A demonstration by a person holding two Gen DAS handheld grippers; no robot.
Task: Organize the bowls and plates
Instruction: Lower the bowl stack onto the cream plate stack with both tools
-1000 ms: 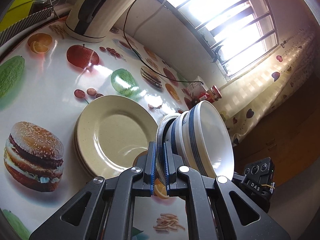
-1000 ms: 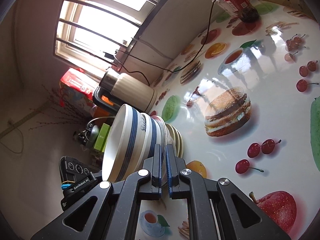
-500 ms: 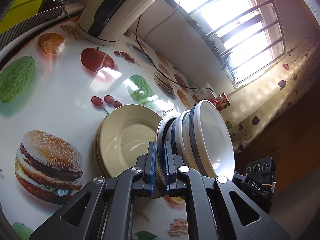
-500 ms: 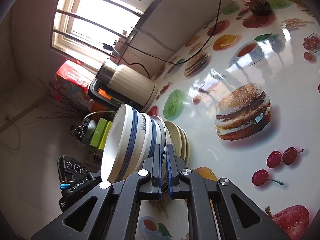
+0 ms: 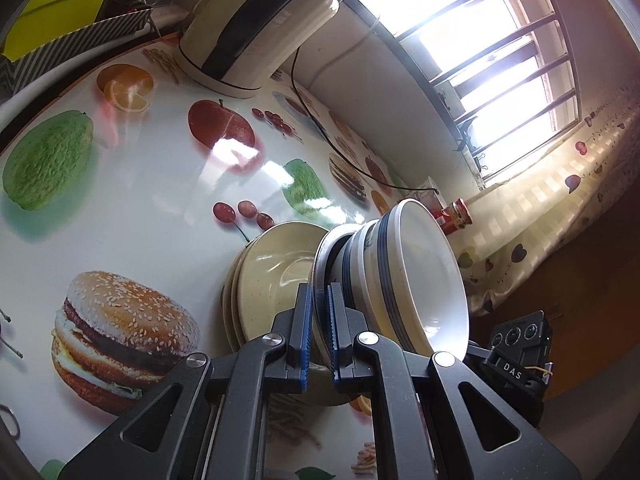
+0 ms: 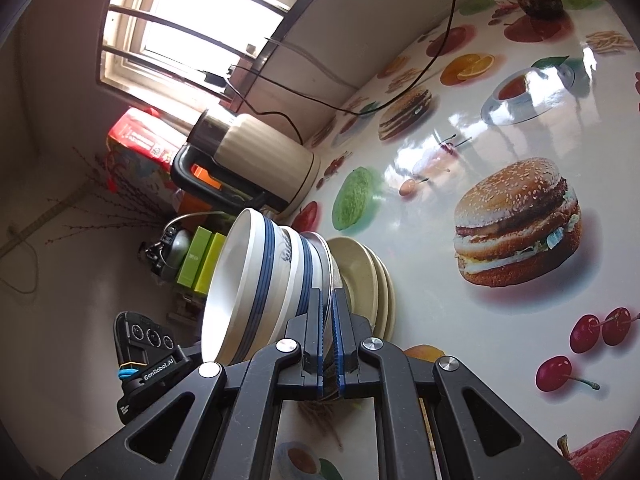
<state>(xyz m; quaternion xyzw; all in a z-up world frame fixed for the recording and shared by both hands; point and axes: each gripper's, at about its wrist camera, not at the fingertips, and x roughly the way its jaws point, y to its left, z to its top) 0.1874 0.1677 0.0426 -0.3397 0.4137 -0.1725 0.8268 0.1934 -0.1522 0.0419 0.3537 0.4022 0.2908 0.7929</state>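
left gripper (image 5: 318, 320) clamped on rim of grey plate (image 5: 320, 256) | right gripper (image 6: 328, 324) clamped on opposite rim | bowls (image 5: 416, 272) stacked on grey plate, lifted | cream plates (image 5: 272, 272) just under, on table (image 5: 160, 184) | kettle (image 5: 256, 28) far ahead by window

The left tongs (image 5: 318, 334) pinch the metal plate (image 5: 320, 264) carrying stacked bowls (image 5: 416, 276) over beige plates (image 5: 268, 276).
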